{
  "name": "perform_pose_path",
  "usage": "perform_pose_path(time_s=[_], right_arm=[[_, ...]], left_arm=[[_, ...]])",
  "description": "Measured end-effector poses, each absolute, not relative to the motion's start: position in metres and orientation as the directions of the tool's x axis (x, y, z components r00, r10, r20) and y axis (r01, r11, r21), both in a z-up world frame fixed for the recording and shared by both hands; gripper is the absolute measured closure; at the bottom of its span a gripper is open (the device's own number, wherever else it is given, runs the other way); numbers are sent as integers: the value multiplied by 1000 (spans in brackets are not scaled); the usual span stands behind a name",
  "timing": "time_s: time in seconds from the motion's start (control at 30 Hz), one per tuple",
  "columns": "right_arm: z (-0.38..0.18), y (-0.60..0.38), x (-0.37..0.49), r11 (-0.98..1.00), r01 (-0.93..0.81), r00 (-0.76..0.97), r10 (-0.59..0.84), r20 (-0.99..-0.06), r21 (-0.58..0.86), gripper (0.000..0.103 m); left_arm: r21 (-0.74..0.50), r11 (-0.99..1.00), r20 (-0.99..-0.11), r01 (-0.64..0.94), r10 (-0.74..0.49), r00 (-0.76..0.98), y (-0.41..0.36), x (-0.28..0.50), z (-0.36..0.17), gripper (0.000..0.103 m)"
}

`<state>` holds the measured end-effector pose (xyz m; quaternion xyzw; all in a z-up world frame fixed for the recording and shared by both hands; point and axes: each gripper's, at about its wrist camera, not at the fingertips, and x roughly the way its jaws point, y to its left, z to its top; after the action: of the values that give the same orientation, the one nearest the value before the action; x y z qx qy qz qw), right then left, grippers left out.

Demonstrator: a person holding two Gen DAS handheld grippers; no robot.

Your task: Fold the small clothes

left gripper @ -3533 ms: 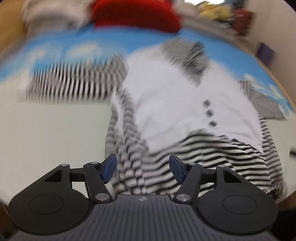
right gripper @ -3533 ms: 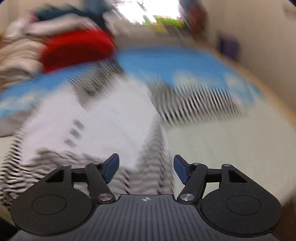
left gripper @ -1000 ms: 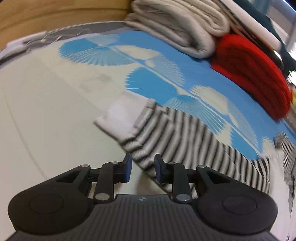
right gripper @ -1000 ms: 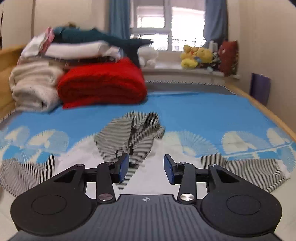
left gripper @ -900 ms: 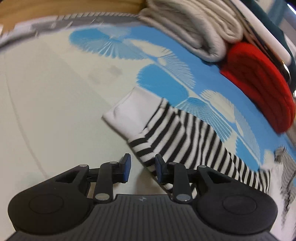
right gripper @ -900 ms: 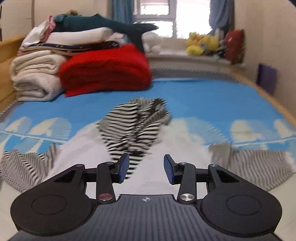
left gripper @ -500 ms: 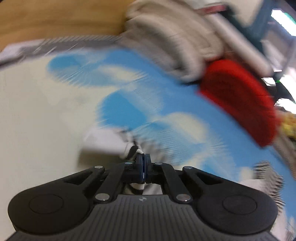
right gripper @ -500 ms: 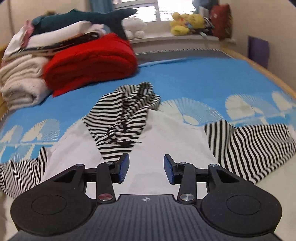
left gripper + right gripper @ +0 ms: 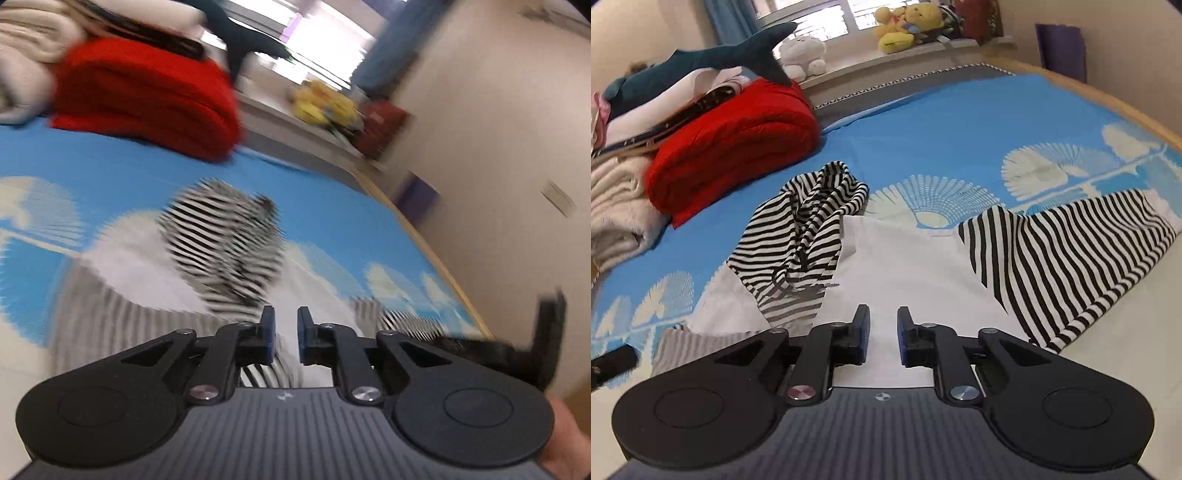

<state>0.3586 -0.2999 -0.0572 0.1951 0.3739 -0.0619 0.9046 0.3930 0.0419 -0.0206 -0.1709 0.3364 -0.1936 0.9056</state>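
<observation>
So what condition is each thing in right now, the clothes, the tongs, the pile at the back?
Striped garment: lying flat on the bed, not yet fully folded.
Right sleeve: spread out to the side.
Hood: crumpled over the white body.
Left tongs: slightly open, gripping nothing.
Right tongs: slightly open, empty.
Red blanket: folded.
Toy shark: lying atop the pile.

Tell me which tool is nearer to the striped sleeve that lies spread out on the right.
The right tool. The striped sleeve lies just beyond it to its right, while the left tool is over the shirt's white body, further to the left.
</observation>
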Motion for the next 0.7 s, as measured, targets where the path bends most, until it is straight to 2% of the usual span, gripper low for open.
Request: perform_pose_path(time_s=[0.1, 0.17, 0.23, 0.27, 0.33, 0.47, 0.6, 0.7], right_arm=[[-62, -306, 360, 892, 275, 706, 66, -705, 359, 86], [-71, -307, 362, 878, 293, 693, 77, -717, 378, 86], [-84, -305, 368, 862, 316, 665, 95, -741, 395, 86], [-93, -305, 371, 850, 332, 648, 110, -754, 409, 86], [-113, -303, 378, 816, 375, 600, 148, -786, 440, 86], [-144, -293, 389, 766, 454, 515, 190, -836, 454, 85], [-163, -279, 401, 737, 503, 470, 205, -859, 451, 61], [-174, -279, 403, 702, 557, 457, 187, -870, 444, 62]], left_arm=[[-441, 895, -549, 65, -327, 769, 74, 392, -24, 89], [-385, 922, -571, -32, -211, 794, 88, 393, -36, 89], [-308, 937, -668, -166, -89, 739, 100, 411, -49, 89], [-302, 931, -695, -205, -68, 715, 107, 418, -54, 89], [-341, 908, -691, -242, -67, 720, 128, 426, -56, 89], [-307, 914, -686, -266, -19, 727, 147, 439, -53, 89], [-275, 930, -697, -243, -19, 717, 159, 443, -56, 89], [-286, 930, -696, -232, -35, 717, 167, 434, -51, 89]])
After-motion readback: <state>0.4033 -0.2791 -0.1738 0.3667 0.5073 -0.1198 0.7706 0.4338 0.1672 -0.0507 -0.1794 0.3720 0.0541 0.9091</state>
